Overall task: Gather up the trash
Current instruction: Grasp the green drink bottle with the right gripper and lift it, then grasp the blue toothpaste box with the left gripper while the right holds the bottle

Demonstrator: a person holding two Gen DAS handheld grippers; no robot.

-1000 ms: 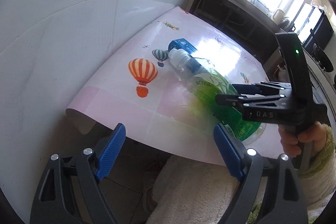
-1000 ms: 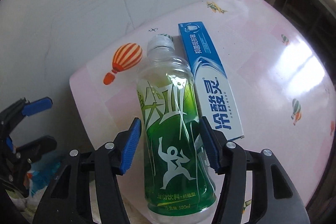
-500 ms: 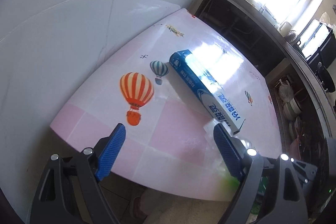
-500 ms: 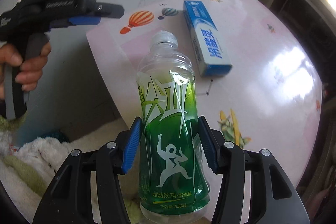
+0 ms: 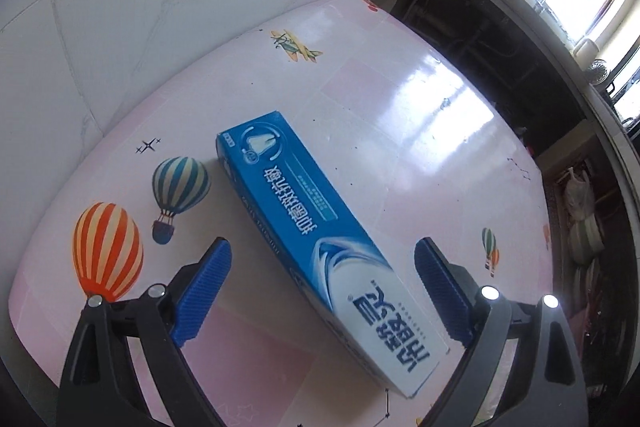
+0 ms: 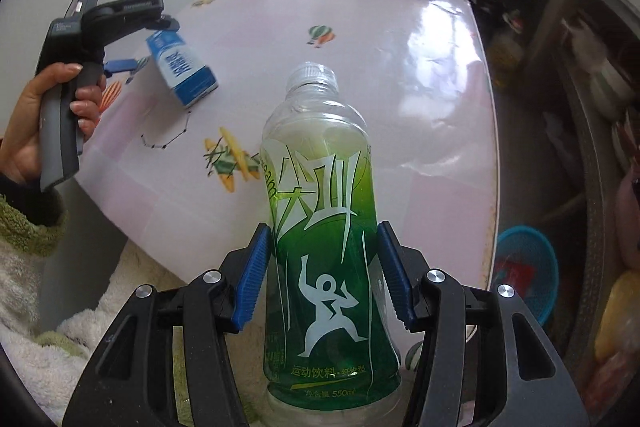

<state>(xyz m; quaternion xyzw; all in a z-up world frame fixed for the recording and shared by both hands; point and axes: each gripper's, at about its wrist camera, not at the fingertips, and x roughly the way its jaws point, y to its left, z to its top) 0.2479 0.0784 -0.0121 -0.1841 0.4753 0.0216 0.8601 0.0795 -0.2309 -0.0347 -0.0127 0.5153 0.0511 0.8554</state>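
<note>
A blue and white toothpaste box (image 5: 320, 223) lies flat on the pink table (image 5: 400, 99). My left gripper (image 5: 322, 251) straddles its near half, jaws opening, and neither blue pad touches the box. The right wrist view shows the same gripper (image 6: 148, 43) over the box (image 6: 184, 71) at the table's left end, held by a person's hand (image 6: 40, 115). My right gripper (image 6: 324, 259) is shut on a clear bottle with a green label (image 6: 320, 187). The bottle is lifted, cap pointing away, over the table's near edge.
Beyond the table's right edge, low down, a blue plastic basket (image 6: 528, 267) holds something red. Dark shelving (image 5: 480, 27) runs along the far side under a bright window. A white tiled wall (image 5: 160, 7) borders the table's left. A fluffy sleeve (image 6: 28, 227) sits lower left.
My right gripper lifted the bottle from beside the box and swung it back toward the table's near edge. The left gripper moved in over the table and now straddles the box.
</note>
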